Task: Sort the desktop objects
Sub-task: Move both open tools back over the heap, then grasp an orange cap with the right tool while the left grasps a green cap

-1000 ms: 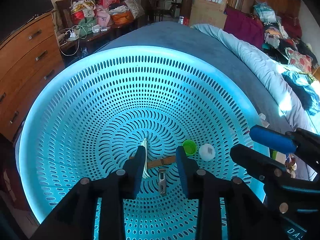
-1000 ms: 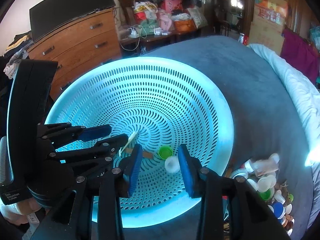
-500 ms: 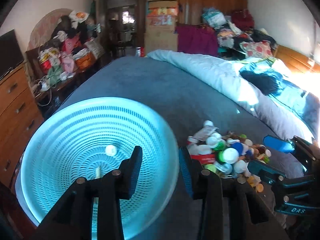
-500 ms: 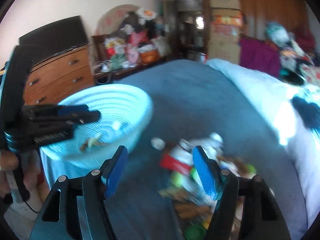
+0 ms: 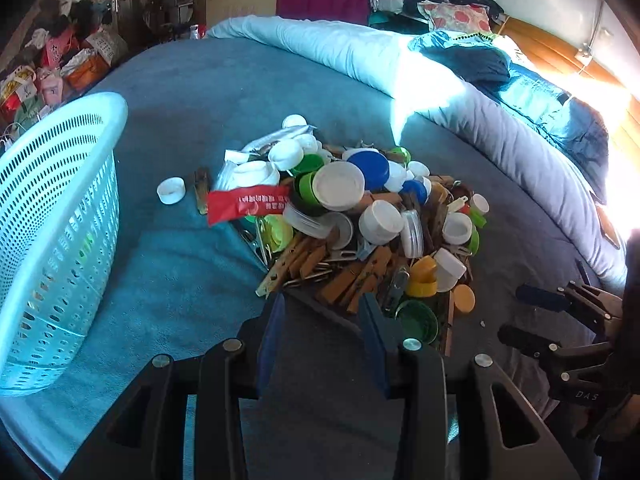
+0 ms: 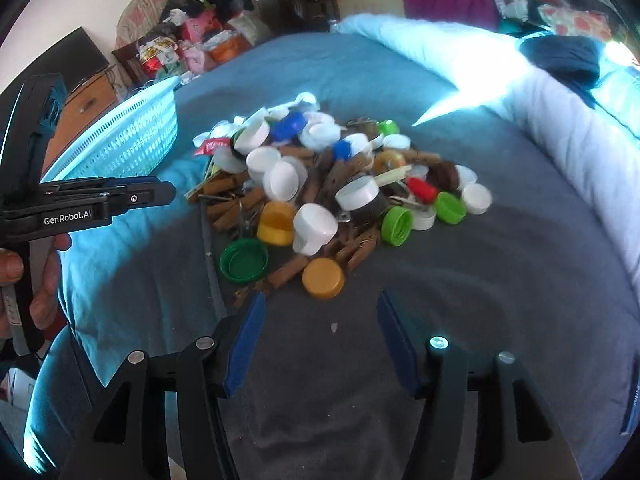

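Both tongs, left (image 5: pixel 320 312) and right (image 6: pixel 318 312), gaping, empty; best singling out an edge cap (image 6: pixel 323 278), avoiding tangled pegs (image 5: pixel 304 258).

Sunlight glares from the right, edges bend fisheye-style, right view slightly blurred.

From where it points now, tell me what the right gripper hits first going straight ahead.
Probably the orange cap at the near edge of the pile. The right gripper is open and empty, with bare blanket before it; depth is uncertain.
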Motion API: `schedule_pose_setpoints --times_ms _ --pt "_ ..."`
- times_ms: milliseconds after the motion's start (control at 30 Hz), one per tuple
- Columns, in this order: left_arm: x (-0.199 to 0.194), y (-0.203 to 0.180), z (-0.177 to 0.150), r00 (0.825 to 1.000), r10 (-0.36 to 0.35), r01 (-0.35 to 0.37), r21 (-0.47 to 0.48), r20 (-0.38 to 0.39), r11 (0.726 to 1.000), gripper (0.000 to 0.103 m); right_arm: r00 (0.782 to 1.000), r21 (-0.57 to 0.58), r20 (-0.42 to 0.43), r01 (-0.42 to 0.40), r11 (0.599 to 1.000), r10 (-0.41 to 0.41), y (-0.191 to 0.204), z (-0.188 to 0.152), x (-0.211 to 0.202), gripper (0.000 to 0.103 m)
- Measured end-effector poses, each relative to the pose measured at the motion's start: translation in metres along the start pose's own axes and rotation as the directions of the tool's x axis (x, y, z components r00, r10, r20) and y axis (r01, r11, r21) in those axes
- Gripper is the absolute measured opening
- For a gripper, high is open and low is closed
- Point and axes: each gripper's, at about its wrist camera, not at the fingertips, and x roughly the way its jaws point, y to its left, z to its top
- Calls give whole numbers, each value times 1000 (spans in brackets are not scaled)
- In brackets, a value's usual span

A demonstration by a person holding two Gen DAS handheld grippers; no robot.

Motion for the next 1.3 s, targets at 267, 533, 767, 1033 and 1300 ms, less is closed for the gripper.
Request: schedule_pose_setpoints --times_ms 267,533,767,1033,1300 --pt "12 -7 -7 999 -6 5 -5 -45 1000 40 997 -20 -51 -57 998 56 -7 10 37 38" --pt "21 -29 -7 996 -76 79 57 -48 995 39 998 -60 -65 -30 998 27 -2 11 56 29" --pt "43 -48 -9 985 -156 163 107 -76 981 39 999 -8 -43 -3 1000 3 -17 3 32 29" --pt "63 -69 -18 989 -123 135 160 -84 978 39 998 16 -63 -23 1000 24 -23 -8 34 29" --pt "63 -73 -20 992 -107 118 175 -70 977 39 998 32 -58 -39 999 41 -27 -11 33 29"
